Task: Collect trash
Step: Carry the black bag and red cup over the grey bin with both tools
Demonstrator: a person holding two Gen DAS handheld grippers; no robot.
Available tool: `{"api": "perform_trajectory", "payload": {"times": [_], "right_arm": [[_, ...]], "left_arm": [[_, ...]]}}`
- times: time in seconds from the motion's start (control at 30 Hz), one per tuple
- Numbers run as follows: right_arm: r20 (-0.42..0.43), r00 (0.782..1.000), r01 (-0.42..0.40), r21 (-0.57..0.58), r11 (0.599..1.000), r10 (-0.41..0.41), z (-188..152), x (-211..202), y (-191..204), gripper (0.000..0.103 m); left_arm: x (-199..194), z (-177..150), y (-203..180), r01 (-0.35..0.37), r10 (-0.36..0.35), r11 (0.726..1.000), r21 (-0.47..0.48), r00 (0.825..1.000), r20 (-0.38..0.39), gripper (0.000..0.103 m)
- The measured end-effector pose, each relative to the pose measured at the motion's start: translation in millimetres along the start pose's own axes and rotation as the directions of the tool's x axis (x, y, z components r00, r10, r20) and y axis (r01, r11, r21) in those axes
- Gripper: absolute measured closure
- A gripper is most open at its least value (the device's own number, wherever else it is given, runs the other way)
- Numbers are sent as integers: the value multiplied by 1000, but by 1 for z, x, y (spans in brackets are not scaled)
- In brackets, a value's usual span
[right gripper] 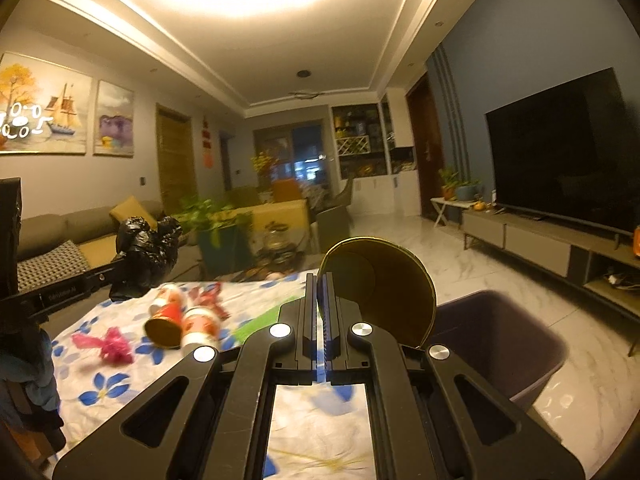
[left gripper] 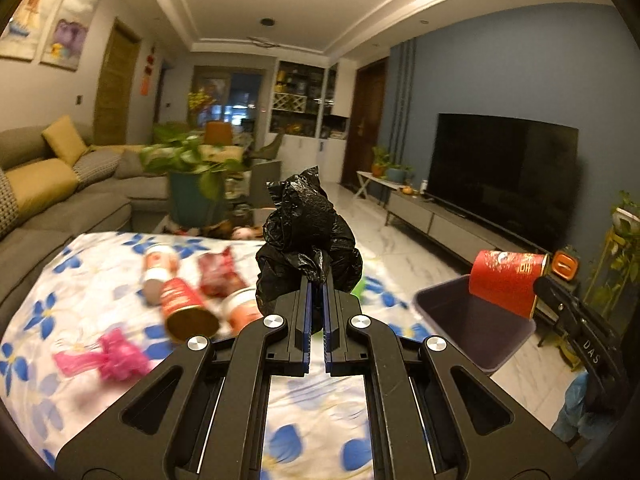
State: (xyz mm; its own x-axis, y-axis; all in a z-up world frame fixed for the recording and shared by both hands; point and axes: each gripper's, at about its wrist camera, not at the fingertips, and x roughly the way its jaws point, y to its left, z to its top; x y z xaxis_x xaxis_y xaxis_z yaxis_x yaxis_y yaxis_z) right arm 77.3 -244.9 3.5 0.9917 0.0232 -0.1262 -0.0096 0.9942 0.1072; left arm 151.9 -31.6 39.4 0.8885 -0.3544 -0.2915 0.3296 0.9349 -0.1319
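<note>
My left gripper (left gripper: 317,280) is shut on a crumpled black plastic bag (left gripper: 308,236), held above the flowered tablecloth (left gripper: 80,312); the same bag (right gripper: 146,246) shows at the left of the right wrist view. My right gripper (right gripper: 322,280) is shut on the rim of a red paper cup with a gold inside (right gripper: 384,284), held over the near edge of the dark bin (right gripper: 508,344). From the left wrist view, that red cup (left gripper: 506,282) hangs above the bin (left gripper: 472,328). More trash lies on the cloth: another red cup (left gripper: 186,308), two small bottles (left gripper: 158,266), a red wrapper (left gripper: 218,272), a pink wrapper (left gripper: 108,360).
A grey sofa with yellow cushions (left gripper: 48,184) runs along the left. A potted plant (left gripper: 196,176) stands beyond the table. The TV (left gripper: 504,172) and its low cabinet (left gripper: 440,220) line the right wall. Marble floor (right gripper: 460,264) lies open around the bin.
</note>
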Motion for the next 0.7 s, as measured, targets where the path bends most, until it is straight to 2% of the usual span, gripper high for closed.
{"api": "perform_trajectory", "payload": {"times": [0.27, 0.5, 0.7], "right_arm": [[28, 995, 99, 4, 995, -99, 11, -4, -37, 100], [33, 988, 154, 7, 988, -154, 12, -3, -59, 100], [21, 983, 183, 21, 983, -183, 9, 2, -73, 100]], "left_arm": [[38, 5, -64, 103, -104, 993, 61, 995, 6, 99], [68, -3, -112, 187, -186, 977, 104, 982, -11, 99], [95, -11, -139, 229, -226, 967, 109, 973, -43, 99]]}}
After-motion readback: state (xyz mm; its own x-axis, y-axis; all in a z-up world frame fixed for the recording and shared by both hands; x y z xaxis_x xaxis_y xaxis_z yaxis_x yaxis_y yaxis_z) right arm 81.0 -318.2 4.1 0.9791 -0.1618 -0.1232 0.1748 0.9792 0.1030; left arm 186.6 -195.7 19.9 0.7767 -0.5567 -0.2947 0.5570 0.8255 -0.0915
